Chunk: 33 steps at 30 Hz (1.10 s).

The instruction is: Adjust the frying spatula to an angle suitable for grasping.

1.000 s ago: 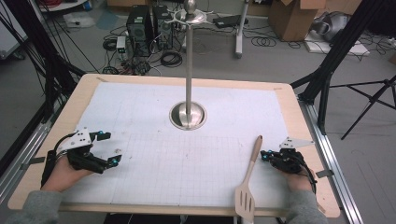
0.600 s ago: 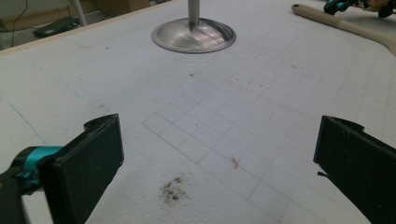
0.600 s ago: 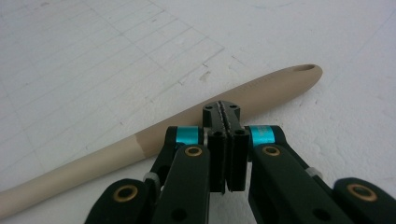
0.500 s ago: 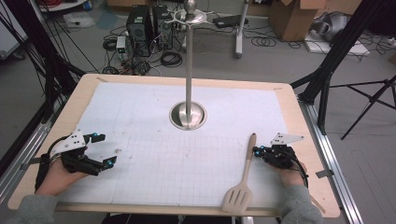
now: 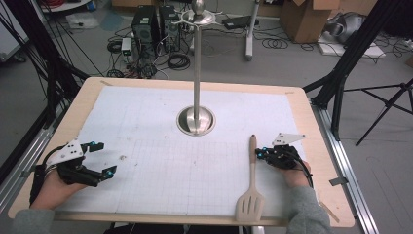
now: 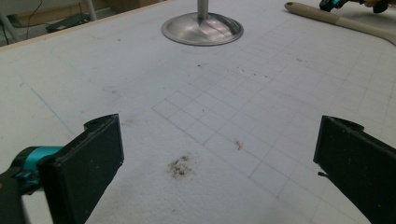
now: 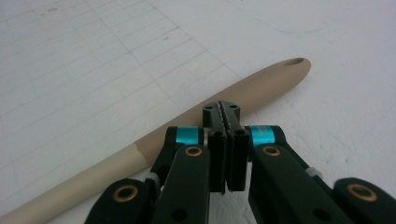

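The right tool (image 5: 260, 155) is closed with nothing in it, its tip against the handle of the beige spatula (image 5: 252, 181) on the table (image 5: 316, 146). The left tool (image 5: 101, 158) rests open and empty, well apart.

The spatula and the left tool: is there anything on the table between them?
No object. In the high view, the stretch from the left tool to the spatula is bare white gridded paper, with small stains.
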{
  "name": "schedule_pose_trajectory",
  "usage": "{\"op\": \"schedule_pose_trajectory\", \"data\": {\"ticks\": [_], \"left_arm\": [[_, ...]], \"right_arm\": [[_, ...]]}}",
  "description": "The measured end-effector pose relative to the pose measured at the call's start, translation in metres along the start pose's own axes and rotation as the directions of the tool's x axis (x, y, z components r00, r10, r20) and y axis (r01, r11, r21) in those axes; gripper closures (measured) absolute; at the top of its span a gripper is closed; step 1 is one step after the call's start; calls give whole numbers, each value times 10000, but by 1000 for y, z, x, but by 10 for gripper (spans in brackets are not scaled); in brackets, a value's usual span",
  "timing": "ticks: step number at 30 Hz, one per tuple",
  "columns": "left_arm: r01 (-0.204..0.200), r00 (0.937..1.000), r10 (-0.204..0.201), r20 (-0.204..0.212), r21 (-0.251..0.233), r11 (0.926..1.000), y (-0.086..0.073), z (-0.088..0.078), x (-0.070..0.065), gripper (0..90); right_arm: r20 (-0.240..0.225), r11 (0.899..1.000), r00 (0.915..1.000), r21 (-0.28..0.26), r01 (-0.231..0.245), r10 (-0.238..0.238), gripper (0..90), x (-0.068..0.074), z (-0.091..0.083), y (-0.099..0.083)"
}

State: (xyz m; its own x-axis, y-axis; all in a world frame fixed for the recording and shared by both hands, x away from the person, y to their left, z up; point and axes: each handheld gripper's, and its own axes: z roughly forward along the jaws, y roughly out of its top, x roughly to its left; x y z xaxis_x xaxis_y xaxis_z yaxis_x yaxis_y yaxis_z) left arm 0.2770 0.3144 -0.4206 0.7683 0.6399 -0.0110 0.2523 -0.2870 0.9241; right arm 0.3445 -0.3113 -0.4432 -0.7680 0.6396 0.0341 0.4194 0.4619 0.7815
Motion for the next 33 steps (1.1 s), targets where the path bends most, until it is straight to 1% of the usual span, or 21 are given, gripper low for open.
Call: {"op": "schedule_pose_trajectory", "data": {"ticks": [1, 5, 9, 11, 14, 15, 17, 18, 20, 22, 24, 26, 27, 28, 30, 32, 33], "left_arm": [[-4, 10000, 5, -41, 33, 10000, -1, -2, 0, 20], [77, 9998, -77, -166, -6, 10000, -3, -6, 0, 20], [71, 9998, -69, -196, 87, 9999, -5, -8, 0, 20], [81, 9997, -80, -221, 60, 9999, -5, -9, 0, 20], [15, 9998, -14, -207, 27, 10000, -4, -9, 0, 20], [51, 9998, -52, -209, -15, 10000, -4, -9, 0, 20], [57, 9998, -57, -191, -46, 10000, -3, -8, 1, 20], [67, 9998, -68, -187, -50, 10000, -3, -7, 2, 20], [65, 9999, -65, -154, -13, 10000, -3, -5, 2, 20], [12, 10000, -11, -78, 42, 10000, -2, -2, 2, 20], [-11, 10000, 11, -1, -6, 10000, 0, 0, 1, 20], [-32, 10000, 33, 51, -15, 10000, 1, 3, 1, 20], [-78, 9999, 78, 111, 24, 10000, 2, 5, 1, 20], [-82, 9999, 82, 141, 39, 10000, 2, 7, 1, 20], [-108, 9997, 107, 216, 66, 9999, 3, 10, 1, 20], [-155, 9995, 154, 284, 24, 9999, 5, 13, 1, 20], [-143, 9995, 142, 279, 33, 9999, 5, 14, 1, 20]], "right_arm": [[0, 9998, 9998, 4, 176, -176, 900, 0, 3, 3], [-115, 9991, 9992, 154, 396, -394, 900, 2, 12, 12], [-209, 9983, 9983, 205, 554, -549, 900, 4, 19, 18], [-208, 9977, 9978, 221, 634, -629, 900, 5, 22, 21], [-95, 9977, 9980, 239, 628, -626, 900, 7, 24, 24], [-180, 9984, 9982, 56, 568, -567, 900, 9, 22, 25], [-401, 9978, 9973, -276, 598, -609, 900, 13, 17, 28], [-576, 9971, 9960, -372, 660, -681, 900, 16, 15, 29], [-921, 9954, 9915, -356, 886, -915, 900, 25, 12, 30], [-1325, 9927, 9838, -261, 1179, -1203, 900, 34, 10, 28], [-1553, 9901, 9779, -142, 1398, -1403, 900, 44, 7, 26], [-1706, 9902, 9755, -99, 1395, -1391, 900, 51, 4, 25], [-1765, 9891, 9735, -24, 1472, -1453, 900, 53, 3, 25], [-1852, 9869, 9702, 109, 1612, -1564, 900, 57, 3, 24], [-1995, 9850, 9663, 249, 1708, -1625, 900, 62, 3, 23], [-2177, 9813, 9609, 506, 1859, -1708, 900, 67, 5, 22], [-2268, 9783, 9583, 716, 1945, -1739, 900, 70, 5, 21]]}}
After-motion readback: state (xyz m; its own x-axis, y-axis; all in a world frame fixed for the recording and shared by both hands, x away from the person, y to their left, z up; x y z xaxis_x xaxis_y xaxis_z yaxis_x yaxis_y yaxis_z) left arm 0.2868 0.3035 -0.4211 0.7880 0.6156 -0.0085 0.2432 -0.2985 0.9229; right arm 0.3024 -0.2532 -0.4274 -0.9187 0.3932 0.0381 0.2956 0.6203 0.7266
